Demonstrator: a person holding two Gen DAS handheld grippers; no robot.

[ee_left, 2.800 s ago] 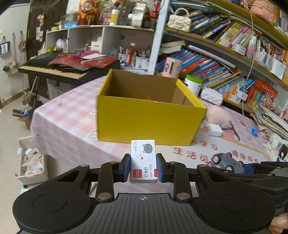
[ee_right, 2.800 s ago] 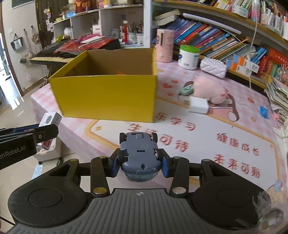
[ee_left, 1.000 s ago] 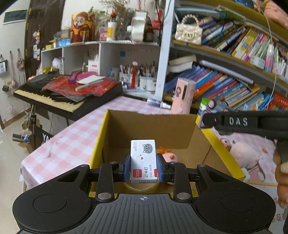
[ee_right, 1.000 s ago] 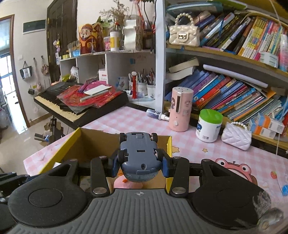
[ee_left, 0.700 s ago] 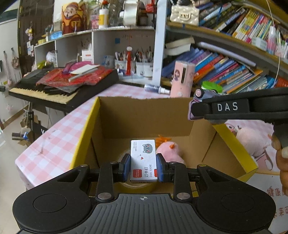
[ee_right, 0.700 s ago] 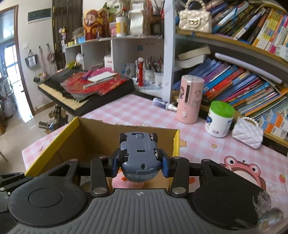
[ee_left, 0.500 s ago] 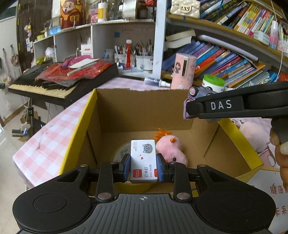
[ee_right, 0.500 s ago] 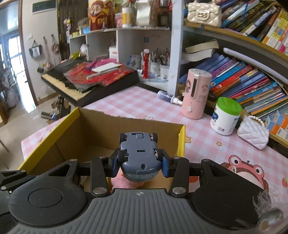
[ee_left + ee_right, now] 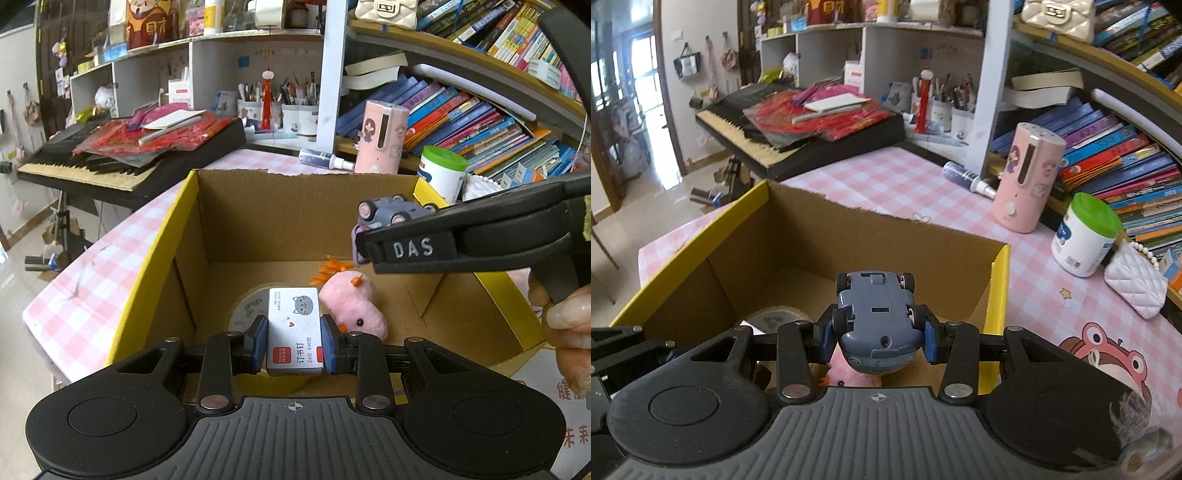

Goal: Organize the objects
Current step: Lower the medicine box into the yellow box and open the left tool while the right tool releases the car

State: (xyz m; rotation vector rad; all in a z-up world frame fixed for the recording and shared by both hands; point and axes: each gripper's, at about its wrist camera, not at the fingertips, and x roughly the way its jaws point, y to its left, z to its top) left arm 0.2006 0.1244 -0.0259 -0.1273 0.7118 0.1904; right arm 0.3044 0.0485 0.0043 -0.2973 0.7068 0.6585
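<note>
Left fingers (image 9: pixel 327 345) grip a white staple box (image 9: pixel 294 328); right fingers (image 9: pixel 932 341) grip a grey-blue toy car (image 9: pixel 877 319), both poised over the yellow cardboard box (image 9: pixel 159 258) for release.

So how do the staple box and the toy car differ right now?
The staple box is white, flat-sided and printed with a cat; the toy car is grey-blue, rounded and wheeled. The left gripper clamps the box; the right gripper clamps the car. Both hang over the open yellow box.
</note>
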